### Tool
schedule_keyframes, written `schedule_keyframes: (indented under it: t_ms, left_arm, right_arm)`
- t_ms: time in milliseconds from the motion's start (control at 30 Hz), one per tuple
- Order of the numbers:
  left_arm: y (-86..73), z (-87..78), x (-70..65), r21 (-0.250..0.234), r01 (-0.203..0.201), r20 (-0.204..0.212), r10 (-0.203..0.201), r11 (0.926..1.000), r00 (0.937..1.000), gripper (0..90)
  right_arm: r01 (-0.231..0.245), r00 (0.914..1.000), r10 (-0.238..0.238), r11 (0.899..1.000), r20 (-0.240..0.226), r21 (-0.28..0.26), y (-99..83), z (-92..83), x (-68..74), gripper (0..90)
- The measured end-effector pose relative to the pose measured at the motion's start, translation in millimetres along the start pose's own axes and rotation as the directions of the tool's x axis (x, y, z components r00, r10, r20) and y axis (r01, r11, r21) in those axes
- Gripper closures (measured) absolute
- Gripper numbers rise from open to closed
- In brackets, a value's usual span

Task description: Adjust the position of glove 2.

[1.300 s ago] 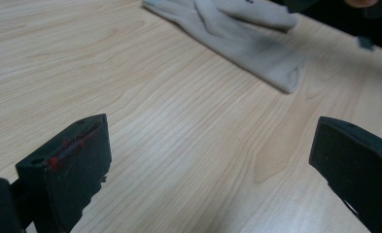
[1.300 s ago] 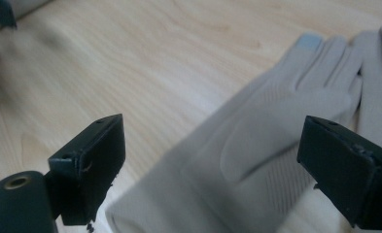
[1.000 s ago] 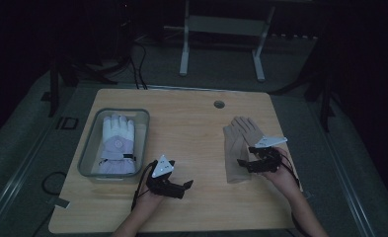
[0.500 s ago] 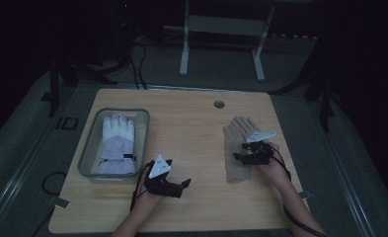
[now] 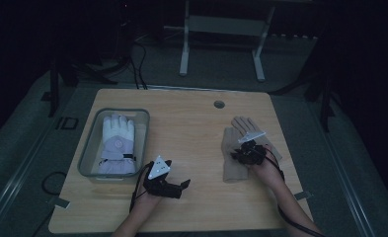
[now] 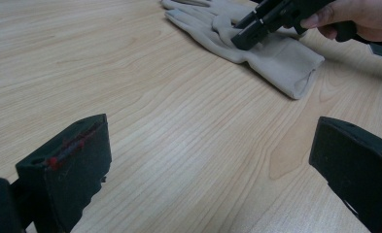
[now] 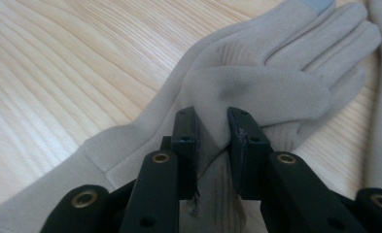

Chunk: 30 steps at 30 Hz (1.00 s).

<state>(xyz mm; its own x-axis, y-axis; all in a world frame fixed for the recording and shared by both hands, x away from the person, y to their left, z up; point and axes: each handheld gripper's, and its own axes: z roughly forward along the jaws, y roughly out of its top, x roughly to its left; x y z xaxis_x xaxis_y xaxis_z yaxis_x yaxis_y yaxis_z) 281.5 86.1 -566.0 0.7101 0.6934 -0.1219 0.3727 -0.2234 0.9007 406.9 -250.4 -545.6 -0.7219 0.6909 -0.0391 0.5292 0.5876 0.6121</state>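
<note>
Your right claw [image 7: 212,145] has just closed its jaws, pinching a fold of the beige glove [image 7: 256,87] that lies flat on the table [image 5: 191,123] beneath it, so the glove looks gripped for lifting, while your left claw [image 6: 203,165] gapes wide, empty.

I see a wooden table [image 5: 191,128] with a clear bin [image 5: 89,155] at its left, holding a white glove [image 5: 116,143]. A beige glove [image 5: 235,150] lies flat at the right. The right gripper [image 5: 241,154] rests on it, jaws just closing with fabric between them. The left gripper [image 5: 184,185] sits near the front edge, jaws apart.
</note>
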Motion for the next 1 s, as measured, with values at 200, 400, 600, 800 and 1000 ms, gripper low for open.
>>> schedule_keyframes:
  t_ms: [200, 400, 600, 800, 1000]
  left_arm:
    - [-0.4, -2.9, -1.4, -0.004, -0.016, -0.009, 0.016, 0.9999, 0.9998, 1.8]
    - [-0.6, -4.2, -0.5, -0.009, -0.001, -0.008, 0.001, 1.0, 1.0, 1.8]
    - [-0.7, -6.9, 1.6, -0.014, -0.002, -0.01, 0.002, 0.9999, 0.9999, 1.8]
    - [-0.6, -8.6, 2.6, -0.02, -0.007, -0.009, 0.007, 0.9998, 0.9999, 1.8]
    - [-0.9, -9.4, 4.3, -0.02, -0.007, -0.006, 0.007, 0.9998, 1.0, 1.8]
  right_arm:
    - [-0.029, 0.9993, 0.029, 0.999, -0.025, -0.015, 2.2, 1.2, 8.6, 78.1]
    - [0.0, 0.9994, -0.002, 0.999, -0.035, -0.054, 18.3, -1.9, 24.1, 78.7]
    - [-0.016, 0.9982, 0.008, 0.991, -0.06, -0.132, 49.5, -13.7, 37.1, 78.9]
    - [-0.021, 0.9979, 0.009, 0.981, -0.065, -0.193, 79.9, -20.2, 54.6, 78.9]
    - [-0.056, 0.9966, 0.045, 0.985, -0.069, -0.166, 90.8, -1.7, 70.2, 78.8]
